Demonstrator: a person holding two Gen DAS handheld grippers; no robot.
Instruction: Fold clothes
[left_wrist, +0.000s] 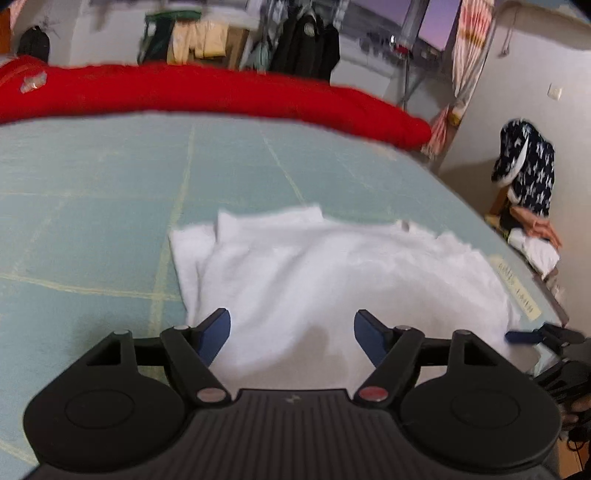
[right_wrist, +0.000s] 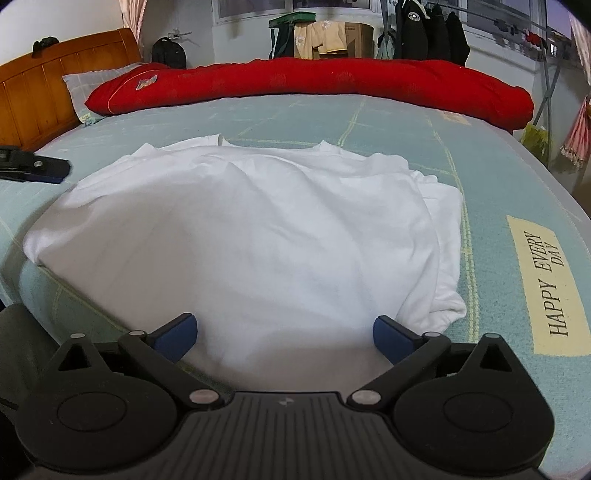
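Note:
A white T-shirt (right_wrist: 240, 229) lies partly folded on the light green bed sheet (right_wrist: 406, 122), with its sleeves tucked in at the sides. It also shows in the left wrist view (left_wrist: 332, 266). My left gripper (left_wrist: 291, 332) is open and empty, just above the shirt's near edge. My right gripper (right_wrist: 284, 332) is open and empty over the shirt's near hem. The right gripper's blue fingertip (left_wrist: 521, 336) shows at the right edge of the left wrist view. The left gripper's fingers (right_wrist: 33, 166) show at the left of the right wrist view, beside the shirt.
A long red quilt (right_wrist: 314, 85) lies along the far side of the bed. A wooden headboard (right_wrist: 33, 96) and a pillow (right_wrist: 88, 88) are far left. A clothes rack (right_wrist: 424, 29) stands behind. A chair with clothes (left_wrist: 524, 177) stands right of the bed.

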